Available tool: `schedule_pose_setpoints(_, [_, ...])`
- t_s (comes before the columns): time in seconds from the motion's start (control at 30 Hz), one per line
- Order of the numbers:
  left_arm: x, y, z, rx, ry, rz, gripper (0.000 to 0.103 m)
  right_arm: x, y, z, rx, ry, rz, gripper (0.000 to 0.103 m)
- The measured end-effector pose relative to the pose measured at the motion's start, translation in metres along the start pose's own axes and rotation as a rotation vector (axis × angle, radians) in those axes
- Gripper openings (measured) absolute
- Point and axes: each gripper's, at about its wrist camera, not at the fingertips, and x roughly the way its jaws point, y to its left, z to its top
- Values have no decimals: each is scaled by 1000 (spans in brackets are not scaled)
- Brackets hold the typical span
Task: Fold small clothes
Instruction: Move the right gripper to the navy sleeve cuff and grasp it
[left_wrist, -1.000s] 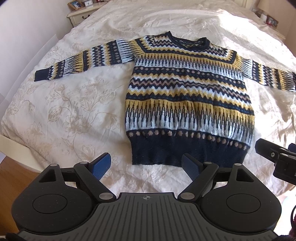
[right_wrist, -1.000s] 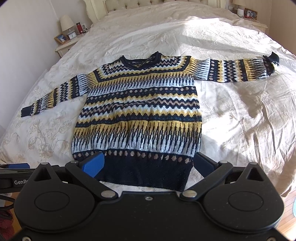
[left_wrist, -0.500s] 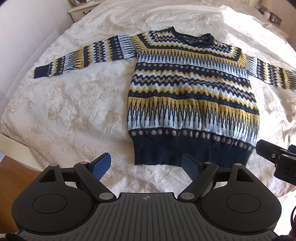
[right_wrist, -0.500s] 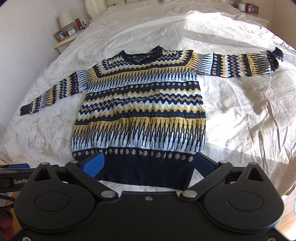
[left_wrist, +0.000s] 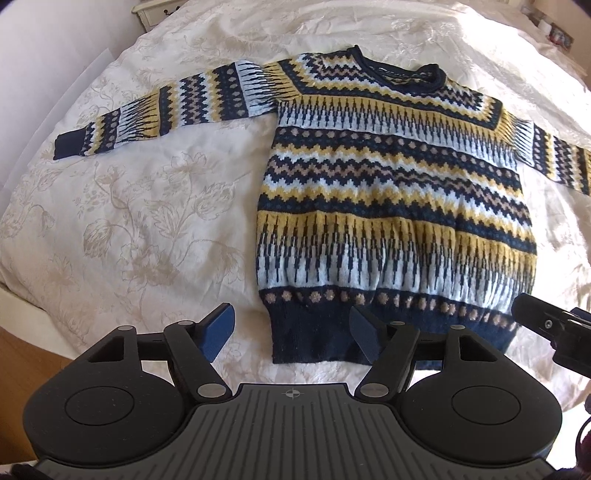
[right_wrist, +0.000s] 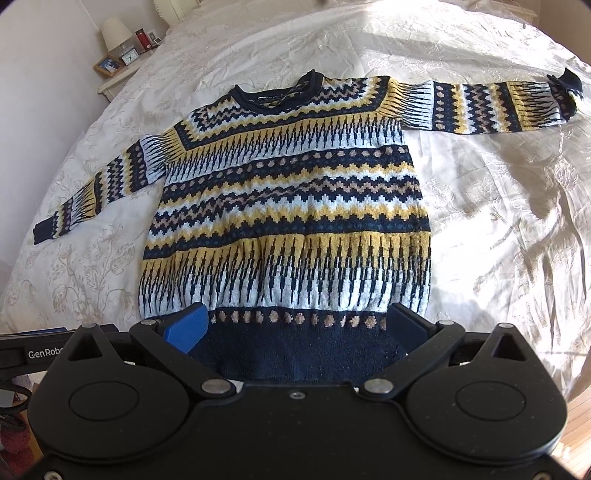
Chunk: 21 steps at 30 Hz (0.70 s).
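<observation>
Both sets of jaws spread wide, gripping nothing: left gripper (left_wrist: 291, 334) over hem corner, right gripper (right_wrist: 295, 323) above navy hem of patterned sweater (right_wrist: 288, 206), flat on bedspread (right_wrist: 498, 229). Risk judged: one-layer pinch, bunched knit. Far cuff curled; hem edge hidden.

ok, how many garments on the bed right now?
1: a patterned knit sweater spread flat on the bedspread, sleeves out to both sides, navy hem nearest the grippers. Both views show the same one. Anything beyond the bed's far edge isn't visible.
</observation>
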Motion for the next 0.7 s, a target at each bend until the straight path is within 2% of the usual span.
schedule_pose_setpoints(0.23, [25,5,48,1,-13,-16,67,32,-9,40,76,24,39,102])
schedule_pose_setpoints(0.43, [47,1,88,28,-63,-51,61,52,-29,78,134,-5,43,102])
schedule_pose_setpoints(0.6, [65,-5,111,84,-81,-108,58,52,-56,97,169,-51,-58,102])
schedule_pose_setpoints(0.67, [70,-7,118,99,-81,-123,54,50,-69,104,178,-56,-99,102])
schedule_pose_setpoints(0.7, [73,-8,121,99,-76,-123,53,49,-76,108,182,-53,-122,98])
